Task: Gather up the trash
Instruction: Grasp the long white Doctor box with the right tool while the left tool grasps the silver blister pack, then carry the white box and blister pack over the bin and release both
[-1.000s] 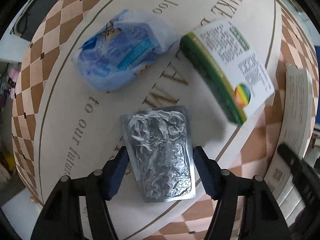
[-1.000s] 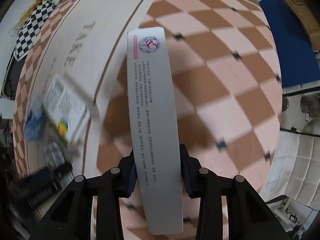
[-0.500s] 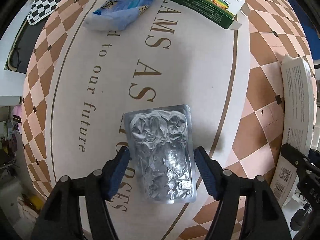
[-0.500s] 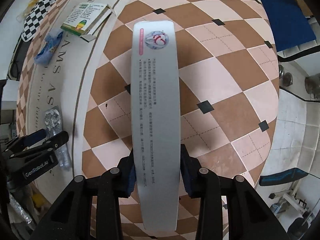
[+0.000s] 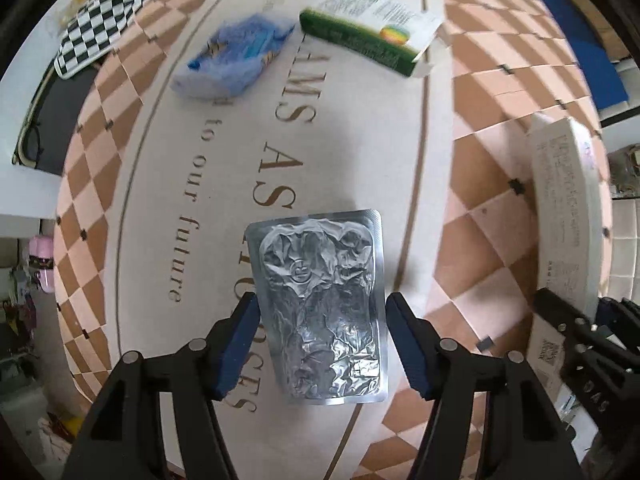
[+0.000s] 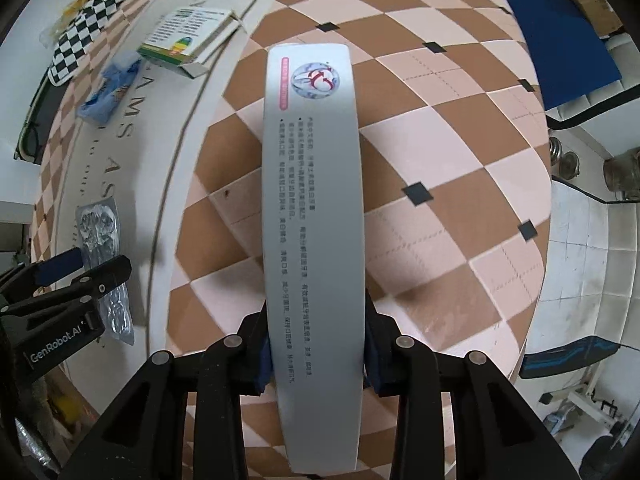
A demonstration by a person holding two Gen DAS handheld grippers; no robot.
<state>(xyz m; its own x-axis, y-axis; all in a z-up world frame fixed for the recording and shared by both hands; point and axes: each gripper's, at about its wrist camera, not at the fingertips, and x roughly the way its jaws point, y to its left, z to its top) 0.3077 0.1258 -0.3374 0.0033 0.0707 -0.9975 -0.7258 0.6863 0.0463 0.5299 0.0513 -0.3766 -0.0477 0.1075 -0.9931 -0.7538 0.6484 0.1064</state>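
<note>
A: Your right tool (image 6: pixel 316 364) is clamped on the long white carton (image 6: pixel 314 216), pads tight against both of its sides, carton pointing out over the checkered cloth.

B: And the left one?

A: Your left tool (image 5: pixel 320 340) stands partly open around the crumpled foil blister pack (image 5: pixel 320 312). The jaws have just been closing in a little; the left pad seems to meet the pack's edge, the right one shows a sliver of gap, so I can't call it a firm grip.

B: What has changed?

A: Both tools have travelled across the desk (image 5: pixel 352 152). The blue plastic wrapper (image 5: pixel 236 58) and the green-and-white box (image 5: pixel 368 38), close by a second ago, now lie well apart at the far end.

B: Meaning?

A: Two pieces are likely on their way to wherever trash goes; no bin shows. The wrapper and box remain to collect.
</note>
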